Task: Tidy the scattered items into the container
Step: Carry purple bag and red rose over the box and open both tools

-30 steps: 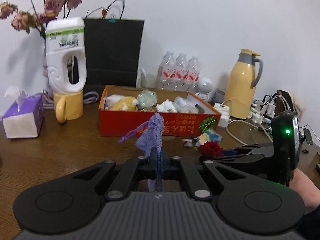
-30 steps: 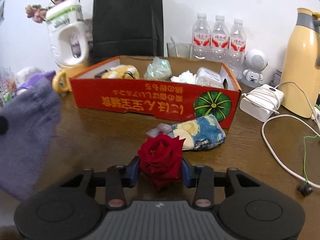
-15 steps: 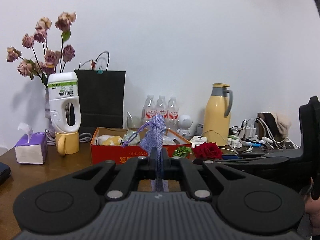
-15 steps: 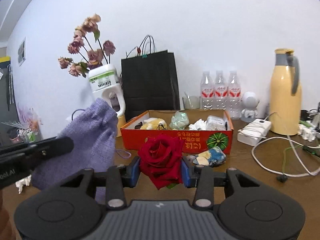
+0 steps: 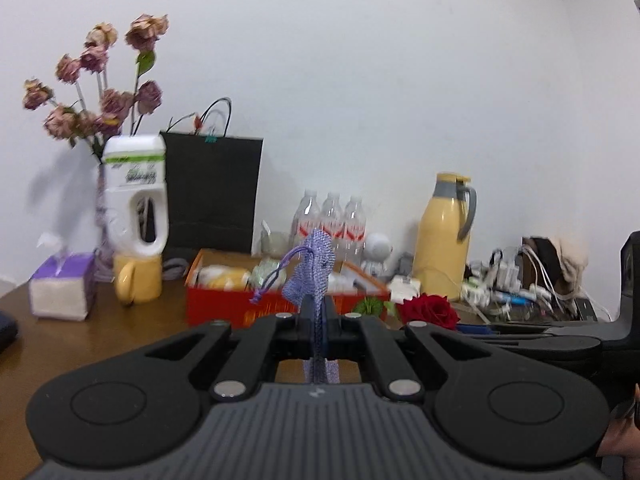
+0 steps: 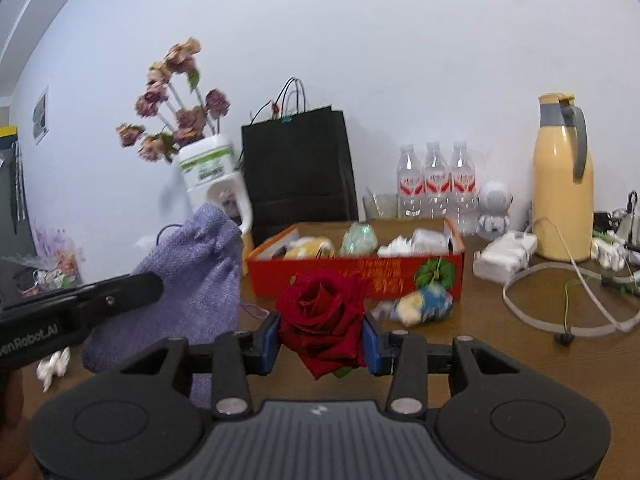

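Note:
My left gripper (image 5: 318,330) is shut on a purple drawstring pouch (image 5: 312,276), held in the air in front of the red cardboard box (image 5: 224,304). The pouch (image 6: 192,276) also shows at the left of the right wrist view. My right gripper (image 6: 322,338) is shut on a red rose (image 6: 322,312), also raised, in front of the box (image 6: 320,276). The rose (image 5: 430,310) shows in the left wrist view. The box holds several items. A blue and yellow packet (image 6: 424,306) lies on the table by the box's front.
Behind the box stand a black paper bag (image 6: 298,168), three water bottles (image 6: 436,184), a yellow thermos (image 6: 562,184) and a white jug on a yellow mug (image 5: 138,280). A tissue box (image 5: 62,286) is at the left, and cables and a white charger (image 6: 504,256) at the right.
Both grippers rose from table level with the pouch and the rose, then came slightly nearer the box. The views tilted upward. Neither grip changed.

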`<state>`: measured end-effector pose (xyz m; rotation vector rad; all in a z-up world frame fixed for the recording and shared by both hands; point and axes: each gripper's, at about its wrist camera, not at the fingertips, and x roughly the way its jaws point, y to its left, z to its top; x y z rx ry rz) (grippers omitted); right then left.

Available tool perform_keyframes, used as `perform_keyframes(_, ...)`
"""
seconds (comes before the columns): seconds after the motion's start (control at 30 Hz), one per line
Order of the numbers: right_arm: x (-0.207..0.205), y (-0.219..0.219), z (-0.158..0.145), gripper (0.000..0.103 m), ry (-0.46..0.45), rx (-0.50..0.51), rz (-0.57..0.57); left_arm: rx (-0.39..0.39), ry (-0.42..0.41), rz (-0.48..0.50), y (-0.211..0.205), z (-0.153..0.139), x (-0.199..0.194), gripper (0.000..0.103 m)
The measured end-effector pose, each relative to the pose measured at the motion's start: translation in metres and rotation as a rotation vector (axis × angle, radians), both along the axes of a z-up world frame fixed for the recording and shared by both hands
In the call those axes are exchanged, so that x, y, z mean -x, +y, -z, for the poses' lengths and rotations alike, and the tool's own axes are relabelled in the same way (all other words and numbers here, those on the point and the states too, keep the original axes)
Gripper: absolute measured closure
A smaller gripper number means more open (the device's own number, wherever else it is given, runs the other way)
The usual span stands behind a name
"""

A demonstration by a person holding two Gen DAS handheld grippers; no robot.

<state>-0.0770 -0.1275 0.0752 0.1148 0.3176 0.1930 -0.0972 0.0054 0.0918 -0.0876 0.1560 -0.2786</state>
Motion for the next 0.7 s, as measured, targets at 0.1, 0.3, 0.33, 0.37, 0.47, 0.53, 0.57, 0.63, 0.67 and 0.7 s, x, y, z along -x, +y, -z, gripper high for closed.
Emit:
perform_keyframes(0.1,-0.033,-0.005,-0.017,0.063,-0.022,0.013,0.008,-0.003,-0.011,0.0,-0.006,-0.012,-0.04,0.099)
perform_keyframes(0.3,-0.105,-0.019,-0.036,0.062,-0.022,0.022,0.033,0.035,0.005,0.003,-0.009,-0.03,-0.121,0.099)
perform_keyframes(0.33,-0.118,-0.023,-0.038,0.062,-0.013,0.023,0.036,0.047,0.015,0.013,-0.009,-0.034,-0.138,0.099)
perform_keyframes(0.37,-0.132,-0.027,-0.041,0.062,-0.002,0.021,0.041,0.052,0.02,0.021,-0.011,-0.039,-0.152,0.099)
perform_keyframes(0.47,-0.184,-0.038,-0.05,0.062,0.072,0.045,0.04,0.054,0.034,0.075,-0.023,-0.048,-0.201,0.099)
perform_keyframes(0.53,-0.228,-0.044,-0.052,0.062,0.175,0.091,0.067,0.101,0.112,0.09,-0.029,-0.045,-0.244,0.099)
perform_keyframes(0.57,-0.246,-0.049,-0.051,0.062,0.223,0.095,0.082,0.141,0.173,0.101,-0.03,-0.042,-0.265,0.099)
perform_keyframes(0.63,-0.286,-0.061,-0.045,0.062,0.353,0.078,0.077,0.214,0.306,0.113,-0.032,-0.029,-0.308,0.099)
perform_keyframes(0.67,-0.301,-0.068,-0.041,0.062,0.409,0.056,0.075,0.235,0.375,0.087,-0.033,-0.02,-0.33,0.099)
perform_keyframes(0.7,-0.317,-0.075,-0.037,0.062,0.473,0.04,0.066,0.239,0.434,0.066,-0.035,-0.012,-0.347,0.099)
